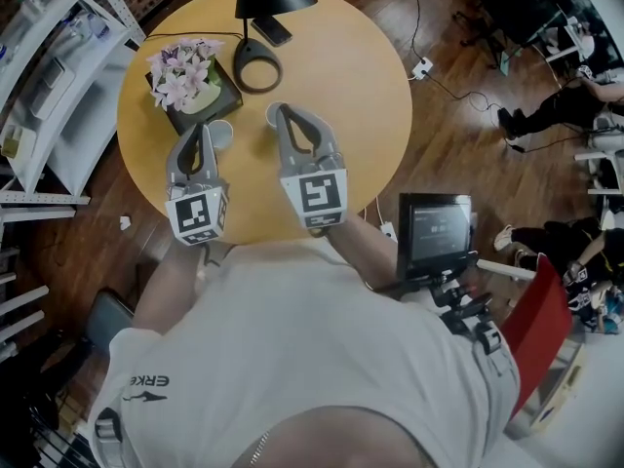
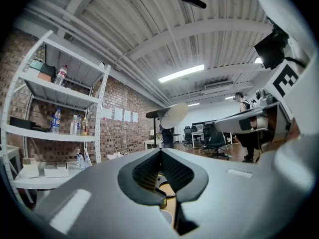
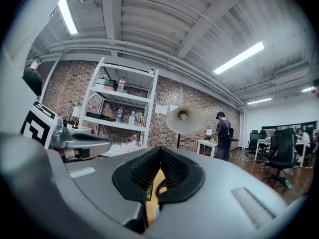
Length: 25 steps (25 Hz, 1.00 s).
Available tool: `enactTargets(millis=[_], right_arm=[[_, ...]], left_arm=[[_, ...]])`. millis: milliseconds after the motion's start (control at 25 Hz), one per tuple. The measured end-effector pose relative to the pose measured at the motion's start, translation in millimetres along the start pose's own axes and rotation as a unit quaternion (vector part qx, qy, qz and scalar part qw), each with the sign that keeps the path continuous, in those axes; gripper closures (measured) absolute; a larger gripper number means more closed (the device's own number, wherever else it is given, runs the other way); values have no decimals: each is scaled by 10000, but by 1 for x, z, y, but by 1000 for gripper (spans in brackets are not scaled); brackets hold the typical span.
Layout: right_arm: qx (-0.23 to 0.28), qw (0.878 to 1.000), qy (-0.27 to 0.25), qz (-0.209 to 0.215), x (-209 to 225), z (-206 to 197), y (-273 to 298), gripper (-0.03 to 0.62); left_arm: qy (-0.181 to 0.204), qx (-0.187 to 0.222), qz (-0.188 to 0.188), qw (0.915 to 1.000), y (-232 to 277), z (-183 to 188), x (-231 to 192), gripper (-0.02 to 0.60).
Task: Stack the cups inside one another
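Two white cups stand on the round wooden table (image 1: 361, 96). One cup (image 1: 223, 136) sits just right of my left gripper (image 1: 202, 127). The other cup (image 1: 272, 114) is partly hidden behind the tip of my right gripper (image 1: 282, 110). Both grippers hover side by side above the table, pointing away from me, jaws shut with nothing between them. In the left gripper view the left gripper (image 2: 160, 151) has its pads together, and a cup rim (image 2: 167, 216) shows below through the gap. The right gripper (image 3: 160, 149) is likewise shut in its own view.
A black desk lamp (image 1: 258, 27) with a phone (image 1: 272, 29) beside it stands at the table's far side. A pot of pink flowers (image 1: 190, 81) is left of the cups. White shelves (image 1: 49, 76) stand at the left, a screen on a stand (image 1: 436, 232) at the right.
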State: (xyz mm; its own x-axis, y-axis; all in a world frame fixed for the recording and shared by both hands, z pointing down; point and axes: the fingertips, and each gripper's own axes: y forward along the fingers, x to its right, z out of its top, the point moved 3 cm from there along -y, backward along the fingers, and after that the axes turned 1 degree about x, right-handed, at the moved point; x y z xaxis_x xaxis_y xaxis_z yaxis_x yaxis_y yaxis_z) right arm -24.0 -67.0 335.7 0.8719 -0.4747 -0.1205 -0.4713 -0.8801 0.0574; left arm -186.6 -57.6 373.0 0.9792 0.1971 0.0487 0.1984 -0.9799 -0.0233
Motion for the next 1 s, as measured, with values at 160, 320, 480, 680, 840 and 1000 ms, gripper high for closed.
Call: enactTargets(millis=[160, 320, 480, 680, 840, 1000], right_arm=[[6, 9999, -51, 118, -9, 5, -2, 580], [33, 9997, -55, 215, -16, 8, 1, 580], [-8, 9994, -48, 340, -22, 6, 5, 580], [-115, 9988, -33, 481, -29, 0, 11, 580], [-235, 9980, 9, 586, -35, -9, 18, 580], [-414, 9967, 73, 690, -44, -25, 24, 580]], left_arm=[[24, 28, 83, 10000, -7, 4, -6, 580], [52, 46, 163, 9998, -12, 6, -13, 580], [46, 23, 253, 9997, -15, 6, -19, 580], [52, -56, 346, 9994, -17, 1, -26, 580], [37, -195, 475, 9987, -20, -9, -36, 580], [13, -384, 550, 9977, -23, -27, -42, 580]])
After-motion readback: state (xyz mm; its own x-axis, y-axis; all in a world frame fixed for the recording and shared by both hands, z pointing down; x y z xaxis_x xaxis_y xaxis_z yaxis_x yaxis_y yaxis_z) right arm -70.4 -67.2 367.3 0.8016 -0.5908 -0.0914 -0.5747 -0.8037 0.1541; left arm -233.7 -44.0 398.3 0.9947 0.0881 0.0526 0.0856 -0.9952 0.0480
